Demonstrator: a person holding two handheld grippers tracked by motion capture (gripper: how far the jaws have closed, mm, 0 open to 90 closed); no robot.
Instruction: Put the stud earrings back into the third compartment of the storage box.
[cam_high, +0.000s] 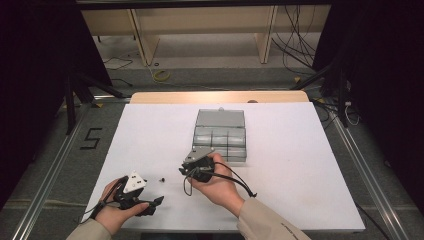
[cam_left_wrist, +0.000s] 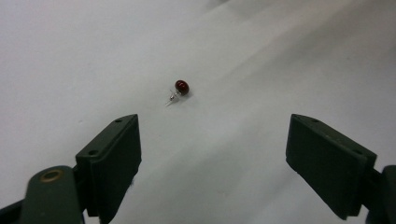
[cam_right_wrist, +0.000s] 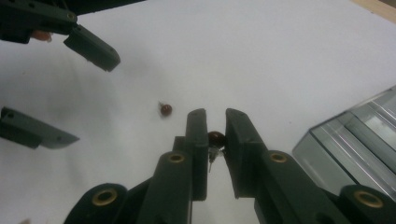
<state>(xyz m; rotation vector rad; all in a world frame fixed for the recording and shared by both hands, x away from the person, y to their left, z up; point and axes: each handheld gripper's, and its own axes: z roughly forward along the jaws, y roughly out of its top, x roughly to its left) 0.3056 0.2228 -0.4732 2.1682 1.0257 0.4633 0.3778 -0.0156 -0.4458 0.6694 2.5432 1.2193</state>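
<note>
A small dark-red bead earring (cam_left_wrist: 181, 87) with a thin metal post lies on the white table sheet (cam_high: 150, 135). My left gripper (cam_left_wrist: 214, 120) stands open just short of it, jaws wide apart and nothing between them. From above, that earring (cam_high: 161, 178) lies between the left gripper (cam_high: 152, 206) and the right gripper (cam_high: 184, 172). My right gripper (cam_right_wrist: 215, 114) is shut on a second dark-red bead earring (cam_right_wrist: 215, 137), pinched between its pads above the sheet. The loose earring (cam_right_wrist: 165, 109) lies just left of its jaws, with the left gripper (cam_right_wrist: 95, 100) beyond.
A clear plastic compartment box (cam_high: 220, 135) with its lid open stands at mid-table, right behind the right hand; its corner (cam_right_wrist: 355, 140) sits close to the right jaw. A wooden table edge (cam_high: 220, 96) runs along the back.
</note>
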